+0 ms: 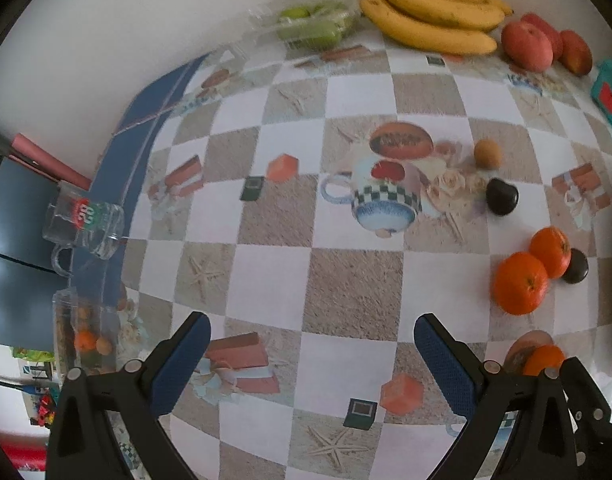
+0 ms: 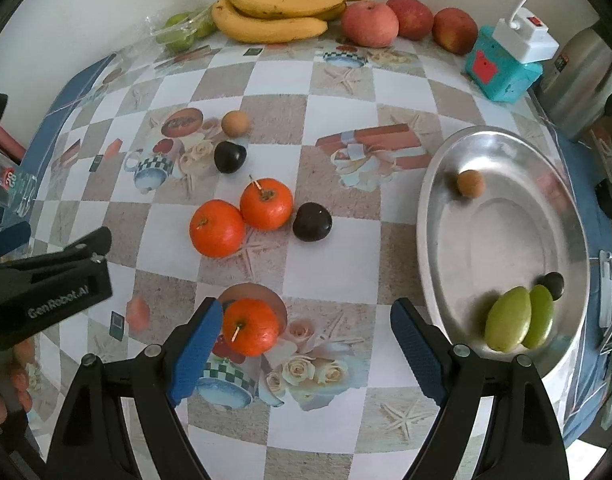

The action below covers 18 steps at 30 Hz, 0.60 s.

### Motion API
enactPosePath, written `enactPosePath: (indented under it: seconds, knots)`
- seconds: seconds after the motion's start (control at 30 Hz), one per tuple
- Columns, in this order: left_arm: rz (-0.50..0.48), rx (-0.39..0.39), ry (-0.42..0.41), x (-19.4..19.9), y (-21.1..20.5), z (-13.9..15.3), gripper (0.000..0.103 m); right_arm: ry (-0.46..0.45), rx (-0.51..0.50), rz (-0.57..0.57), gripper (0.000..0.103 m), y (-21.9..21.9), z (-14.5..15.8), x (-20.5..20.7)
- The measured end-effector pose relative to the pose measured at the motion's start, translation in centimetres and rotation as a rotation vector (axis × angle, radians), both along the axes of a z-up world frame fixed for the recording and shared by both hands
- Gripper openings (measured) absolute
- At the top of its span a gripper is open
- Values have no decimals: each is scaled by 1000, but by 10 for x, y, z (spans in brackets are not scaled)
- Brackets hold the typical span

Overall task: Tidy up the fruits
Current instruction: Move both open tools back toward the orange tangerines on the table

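Note:
My right gripper (image 2: 306,340) is open and empty above the table, with an orange (image 2: 250,326) just inside its left finger. Two more oranges (image 2: 242,220) and a dark plum (image 2: 312,222) lie ahead. Another dark plum (image 2: 229,157) and a small brown fruit (image 2: 235,123) lie farther back. A steel tray (image 2: 434,208) on the right holds two green fruits (image 2: 520,318), a brown fruit (image 2: 471,184) and a dark fruit (image 2: 551,284). My left gripper (image 1: 312,360) is open and empty; its body (image 2: 46,292) shows at the left of the right wrist view. The oranges (image 1: 534,272) lie to its right.
Bananas (image 2: 282,12), red apples (image 2: 406,20) and a clear bag of green fruits (image 2: 182,28) line the back wall. A teal box (image 2: 502,68) with a white plug and a steel flask (image 2: 582,80) stand at back right. Glass mugs (image 1: 82,220) sit on the table's left edge.

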<state>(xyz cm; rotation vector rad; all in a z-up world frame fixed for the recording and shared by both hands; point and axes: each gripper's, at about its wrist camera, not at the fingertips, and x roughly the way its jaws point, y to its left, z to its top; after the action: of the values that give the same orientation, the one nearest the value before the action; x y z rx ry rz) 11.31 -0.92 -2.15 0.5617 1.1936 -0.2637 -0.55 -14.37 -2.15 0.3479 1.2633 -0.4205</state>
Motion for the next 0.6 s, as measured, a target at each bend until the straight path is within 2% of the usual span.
enactPosePath:
  seconds: [0.33,0.6]
  knots:
    - [-7,-4,21,2,-2,-7,103,40,61,9,86,2,-22,5]
    - [-7,-4,26,2,-4,-8,103,88,54,58,86,18,-38,11]
